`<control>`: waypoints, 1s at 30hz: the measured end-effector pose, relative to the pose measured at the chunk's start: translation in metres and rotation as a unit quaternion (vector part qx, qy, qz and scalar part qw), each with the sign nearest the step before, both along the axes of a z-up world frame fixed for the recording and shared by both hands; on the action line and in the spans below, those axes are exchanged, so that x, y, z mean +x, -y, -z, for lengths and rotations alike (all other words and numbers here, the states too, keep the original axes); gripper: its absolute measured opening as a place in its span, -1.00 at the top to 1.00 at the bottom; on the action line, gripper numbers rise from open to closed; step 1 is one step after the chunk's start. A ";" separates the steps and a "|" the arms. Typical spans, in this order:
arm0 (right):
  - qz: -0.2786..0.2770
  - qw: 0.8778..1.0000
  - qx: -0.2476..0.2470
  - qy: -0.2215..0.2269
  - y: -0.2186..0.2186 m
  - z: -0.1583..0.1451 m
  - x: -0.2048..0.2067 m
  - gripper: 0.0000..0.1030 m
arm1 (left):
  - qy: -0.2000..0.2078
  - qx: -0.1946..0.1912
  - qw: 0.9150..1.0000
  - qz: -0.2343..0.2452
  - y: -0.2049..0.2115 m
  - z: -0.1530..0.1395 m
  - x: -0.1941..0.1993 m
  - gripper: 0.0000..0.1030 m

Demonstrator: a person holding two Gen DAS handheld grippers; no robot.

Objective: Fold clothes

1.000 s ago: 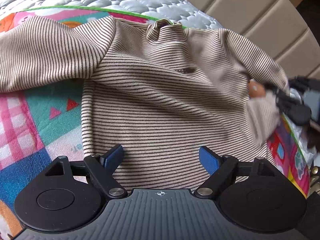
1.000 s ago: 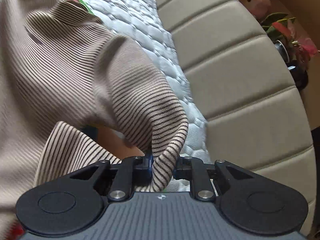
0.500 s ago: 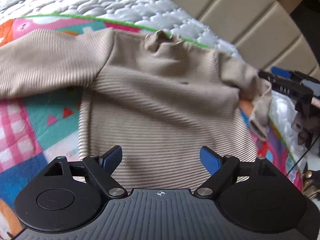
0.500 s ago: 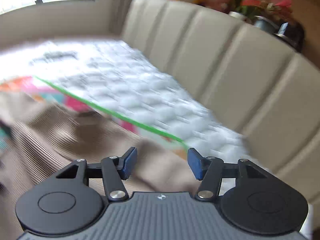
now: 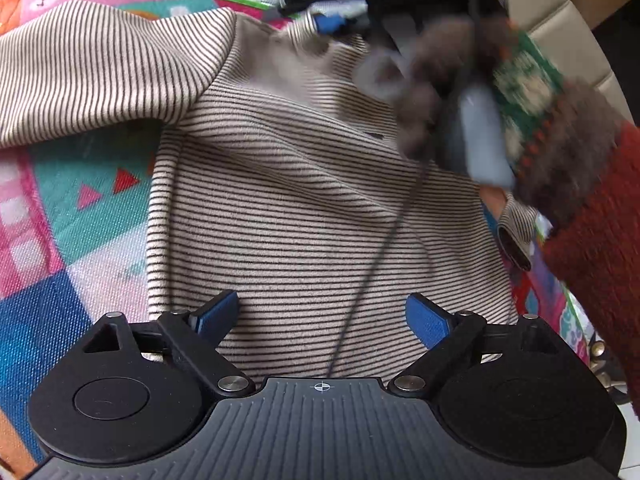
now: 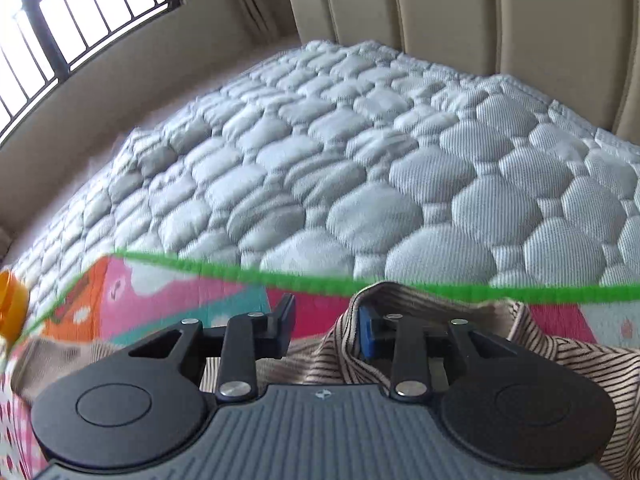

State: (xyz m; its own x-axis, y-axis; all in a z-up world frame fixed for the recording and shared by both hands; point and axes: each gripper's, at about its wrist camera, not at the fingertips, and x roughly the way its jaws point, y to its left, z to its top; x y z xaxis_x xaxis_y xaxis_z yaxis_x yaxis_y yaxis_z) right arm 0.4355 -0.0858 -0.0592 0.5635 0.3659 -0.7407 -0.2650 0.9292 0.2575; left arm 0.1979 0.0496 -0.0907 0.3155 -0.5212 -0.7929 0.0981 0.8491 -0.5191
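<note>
Down low, the left hand-held gripper (image 5: 322, 316) hangs with its two blue pads spread wide and nothing between them, over the lower part of the striped sweater (image 5: 304, 200). That sweater lies spread out on a colourful patterned mat (image 5: 60, 216), one sleeve reaching toward the mat's left side and the collar near the mat's green-trimmed far edge. The right hand-held gripper (image 6: 326, 328) is at that collar: its jaws stand apart, and the right blue pad (image 6: 366, 334) sits inside the raised collar fold while the left finger is outside it over the mat, so the fabric is straddled but not pinched. From the left wrist view, this gripper shows blurred at the neckline, held by a hand in a furry patterned glove (image 5: 524, 92) with a dark red knitted sleeve (image 5: 600, 240); a thin black cable (image 5: 372, 268) trails from it across the sweater. Beyond the mat's green edge lies a grey quilted mattress (image 6: 360, 160), backed by a beige padded headboard (image 6: 460, 12), with a barred window (image 6: 60, 32) at far left.
</note>
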 end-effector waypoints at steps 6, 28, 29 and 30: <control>0.018 0.995 -0.077 0.066 0.003 -0.012 0.024 0.54 | -0.006 -0.019 1.000 -0.002 -0.006 0.003 0.000 -0.83; -0.093 0.974 -0.189 -0.078 0.193 0.005 -0.236 0.23 | 0.005 0.077 0.996 -0.047 -0.038 -0.020 -0.017 -0.47; -0.104 0.972 -0.193 -0.088 0.194 0.007 -0.242 0.40 | 0.004 0.091 0.995 -0.035 -0.032 -0.018 -0.020 -0.44; -0.115 0.969 -0.198 -0.098 0.196 0.009 -0.249 0.56 | 0.006 0.110 0.994 -0.022 -0.026 -0.015 -0.024 -0.40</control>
